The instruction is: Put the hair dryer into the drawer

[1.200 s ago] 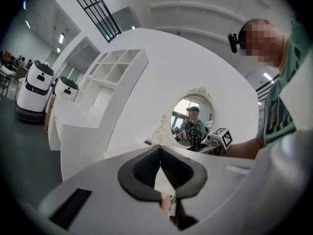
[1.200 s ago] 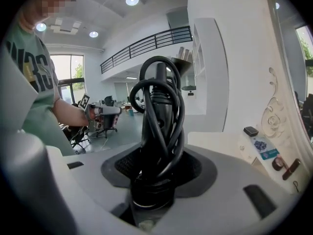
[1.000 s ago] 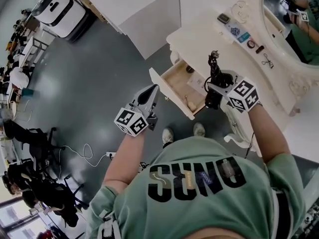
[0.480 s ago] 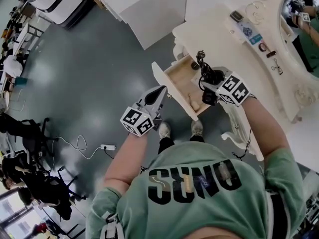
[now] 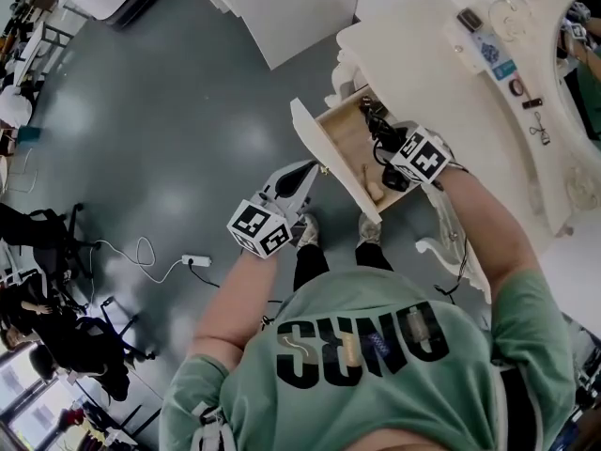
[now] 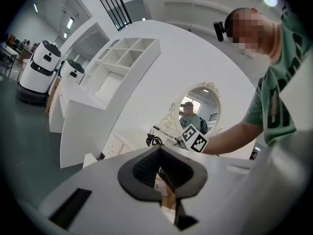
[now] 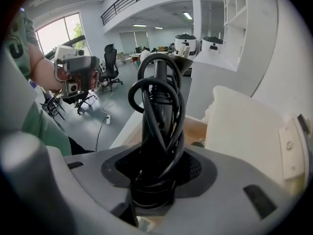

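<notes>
The black hair dryer (image 5: 377,125), its cord wound round it, is held by my right gripper (image 5: 387,148), which is shut on its body. It hangs tilted downward over the open wooden drawer (image 5: 315,148) of the white dressing table. In the right gripper view the hair dryer (image 7: 156,106) stands up between the pads of the right gripper (image 7: 155,182), with the drawer (image 7: 195,129) behind it. My left gripper (image 5: 308,171) is shut and empty, its tip close to the drawer's front panel. In its own view the left gripper (image 6: 164,192) shows only closed pads.
A small beige object (image 5: 373,192) lies in the drawer's near corner. The dressing table top (image 5: 423,64) carries several small items by an oval mirror (image 5: 575,36). A power strip with cable (image 5: 192,260) lies on the grey floor. Office chairs (image 5: 56,318) stand at left.
Both grippers have come down. The right one has tipped downward and carried the hair dryer from above the table edge down over the open drawer.
</notes>
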Demonstrator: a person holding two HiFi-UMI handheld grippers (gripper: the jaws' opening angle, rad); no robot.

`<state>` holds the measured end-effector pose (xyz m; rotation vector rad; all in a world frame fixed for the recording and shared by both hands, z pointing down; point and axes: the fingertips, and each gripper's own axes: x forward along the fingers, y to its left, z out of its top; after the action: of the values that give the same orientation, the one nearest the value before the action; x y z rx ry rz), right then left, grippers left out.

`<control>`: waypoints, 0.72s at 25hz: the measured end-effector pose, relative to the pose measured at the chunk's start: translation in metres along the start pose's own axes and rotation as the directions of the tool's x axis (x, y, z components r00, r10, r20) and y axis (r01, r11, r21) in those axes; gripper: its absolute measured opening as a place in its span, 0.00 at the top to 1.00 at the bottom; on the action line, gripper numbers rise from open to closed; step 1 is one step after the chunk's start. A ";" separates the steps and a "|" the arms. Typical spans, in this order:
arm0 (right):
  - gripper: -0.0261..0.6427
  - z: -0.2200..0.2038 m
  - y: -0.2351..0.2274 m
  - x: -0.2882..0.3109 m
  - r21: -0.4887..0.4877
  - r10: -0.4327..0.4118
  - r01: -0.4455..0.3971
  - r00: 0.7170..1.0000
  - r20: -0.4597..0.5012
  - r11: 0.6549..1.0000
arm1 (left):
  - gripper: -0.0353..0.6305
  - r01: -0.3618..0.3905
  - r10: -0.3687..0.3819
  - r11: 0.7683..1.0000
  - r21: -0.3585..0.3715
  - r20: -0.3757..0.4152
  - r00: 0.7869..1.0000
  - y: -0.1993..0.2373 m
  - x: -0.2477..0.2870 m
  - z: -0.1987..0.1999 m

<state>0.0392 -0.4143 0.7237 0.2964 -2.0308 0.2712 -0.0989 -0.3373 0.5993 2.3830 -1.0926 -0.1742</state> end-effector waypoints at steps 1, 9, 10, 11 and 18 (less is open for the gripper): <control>0.69 -0.003 0.000 0.009 -0.002 0.002 -0.002 1.000 -0.022 1.000 | 0.93 0.000 0.000 1.000 -0.004 -0.002 1.000 0.003 -0.001 -0.003; 0.69 -0.026 -0.007 0.058 -0.006 -0.004 0.003 0.984 -0.178 1.000 | 0.93 -0.002 0.001 0.999 -0.034 -0.013 1.000 0.016 -0.004 -0.021; 0.69 -0.030 -0.006 0.063 -0.003 -0.003 0.003 0.979 -0.205 1.000 | 0.93 -0.002 0.001 0.999 -0.037 -0.015 1.000 0.018 -0.005 -0.022; 0.69 -0.035 -0.006 0.068 0.000 -0.003 0.003 0.973 -0.233 1.000 | 0.93 -0.003 0.002 0.999 -0.039 -0.017 1.000 0.019 -0.006 -0.023; 0.69 -0.037 -0.009 0.094 -0.042 -0.029 0.016 0.945 -0.327 0.999 | 0.93 -0.014 0.013 0.999 -0.047 -0.023 1.000 0.028 -0.017 -0.028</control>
<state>0.0309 -0.4202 0.8250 0.2334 -1.7008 0.2490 -0.1195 -0.3290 0.6358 2.3302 -1.0822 -0.1662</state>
